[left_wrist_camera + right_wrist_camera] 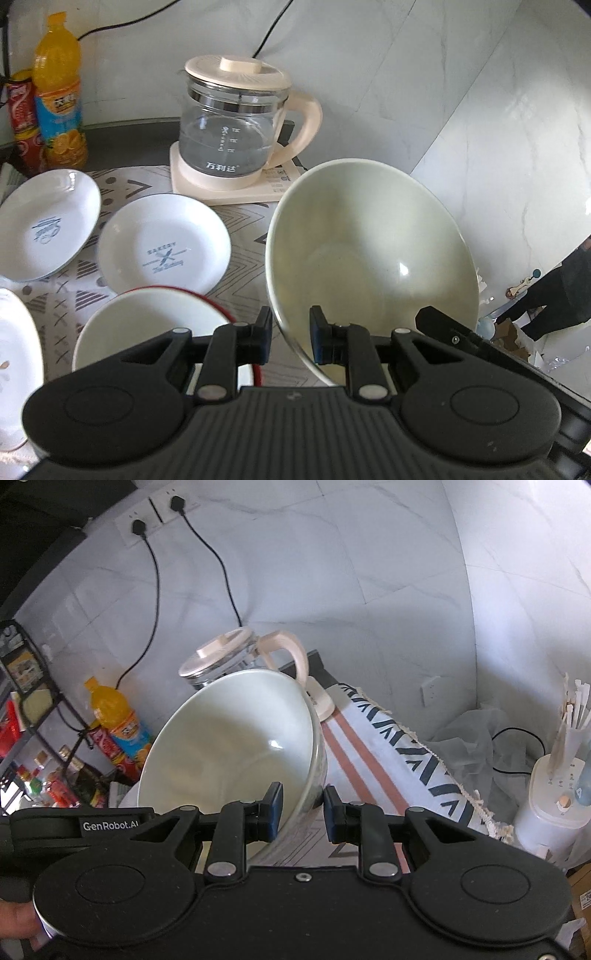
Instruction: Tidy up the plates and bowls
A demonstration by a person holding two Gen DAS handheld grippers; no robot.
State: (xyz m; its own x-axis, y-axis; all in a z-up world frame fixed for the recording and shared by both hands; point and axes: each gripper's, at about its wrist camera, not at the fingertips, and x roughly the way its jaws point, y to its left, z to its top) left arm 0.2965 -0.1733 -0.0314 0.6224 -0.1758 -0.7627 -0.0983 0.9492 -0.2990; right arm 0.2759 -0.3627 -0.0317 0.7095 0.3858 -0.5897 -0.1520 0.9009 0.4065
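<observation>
Both grippers hold the pale green bowl [369, 254] tilted above the patterned cloth [243, 221]. The left gripper [290, 338] and right gripper [303, 814] each straddle its rim, jaws narrow, seemingly pinching it beside the kettle [236, 125].

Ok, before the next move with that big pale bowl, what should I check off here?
1. Left gripper jaws astride the pale green bowl rim: ok.
2. Right gripper jaws on the same rim: ok.
3. Bowl level: not ok, tilted.
4. Red-rimmed bowl empty, able to take a nested bowl: ok.
5. Gap between bowl and kettle: cannot tell.
</observation>
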